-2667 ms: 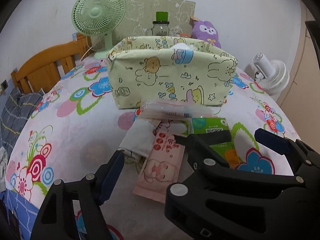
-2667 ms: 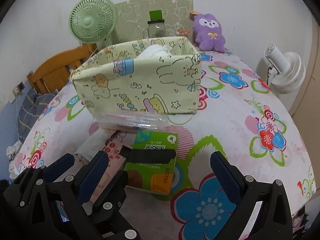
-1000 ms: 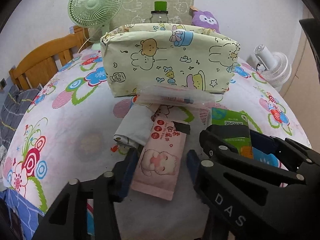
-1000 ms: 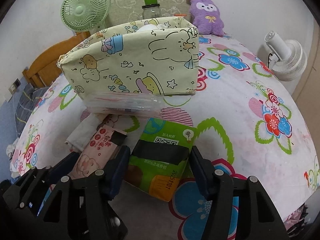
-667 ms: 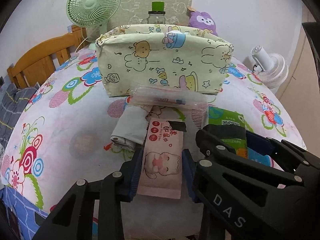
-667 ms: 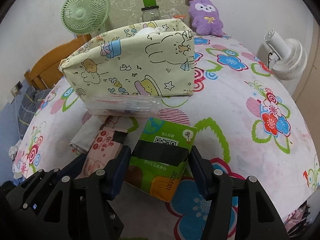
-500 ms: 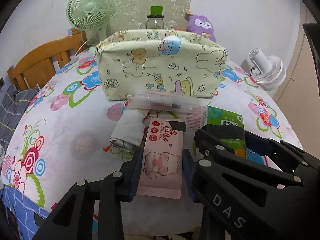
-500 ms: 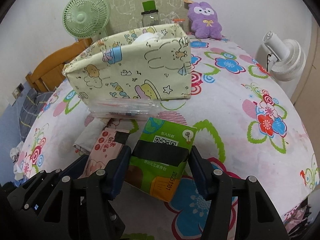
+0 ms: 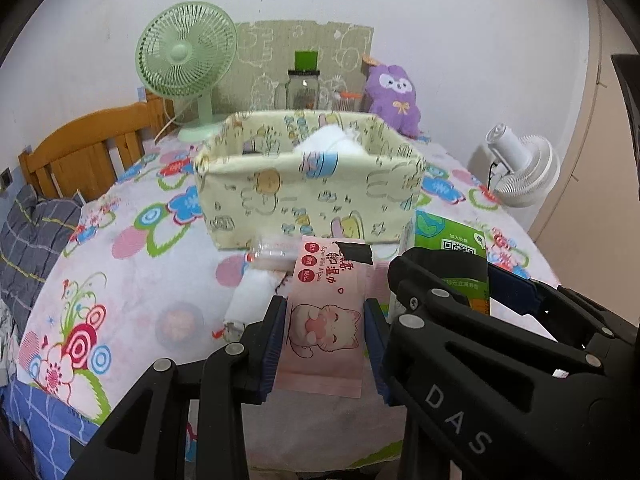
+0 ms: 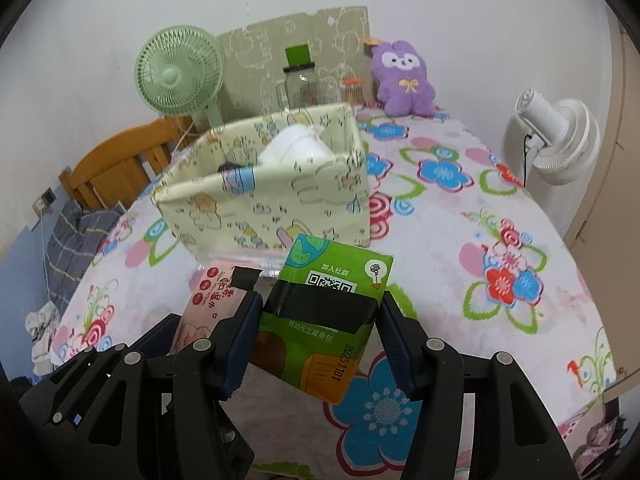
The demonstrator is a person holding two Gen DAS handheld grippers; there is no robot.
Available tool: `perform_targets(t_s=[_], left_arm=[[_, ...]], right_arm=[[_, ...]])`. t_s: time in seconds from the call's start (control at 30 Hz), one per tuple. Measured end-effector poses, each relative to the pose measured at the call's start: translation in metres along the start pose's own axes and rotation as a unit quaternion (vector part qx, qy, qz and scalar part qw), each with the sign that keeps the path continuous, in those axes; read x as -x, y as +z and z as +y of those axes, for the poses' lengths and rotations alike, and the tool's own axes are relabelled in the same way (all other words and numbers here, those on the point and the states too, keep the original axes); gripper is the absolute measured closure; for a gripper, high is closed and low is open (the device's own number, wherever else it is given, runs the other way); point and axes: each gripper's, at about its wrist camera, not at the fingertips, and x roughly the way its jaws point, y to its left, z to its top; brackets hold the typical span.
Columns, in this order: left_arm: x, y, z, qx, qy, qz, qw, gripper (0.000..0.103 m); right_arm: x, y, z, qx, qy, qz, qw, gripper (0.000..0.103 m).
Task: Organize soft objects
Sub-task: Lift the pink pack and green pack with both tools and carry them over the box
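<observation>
Pink wipes pack (image 9: pixel 325 312) and green tissue pack (image 10: pixel 328 316) held clear of bin (image 10: pixel 264 196).

Two packs held in front of the fabric bin

The wipes pack (image 9: pixel 325 312) sits left of the tissue pack (image 10: pixel 324 320); the bin (image 9: pixel 308 196) stands behind them, a fan (image 9: pixel 186 64) farther back.

My bench (image 9: pixel 132 280) under a flowered cloth, yellow fabric bin (image 9: pixel 308 200) standing on it, clear packet (image 9: pixel 272 254) and white roll (image 9: pixel 250 300) before it, green fan (image 9: pixel 186 60), purple plush (image 9: pixel 394 96) at back
</observation>
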Motion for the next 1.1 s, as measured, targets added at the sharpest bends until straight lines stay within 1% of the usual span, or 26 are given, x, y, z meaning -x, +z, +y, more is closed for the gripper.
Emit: perform_targets(t_s=[1.1], left_arm=[[0.051, 0.064, -0.005, -0.008, -0.001, -0.076, 0.9971, 0.064]], right_arm=[[0.057, 0.064, 0.013, 0.004, 0.009, -0.08, 0.997, 0.042]])
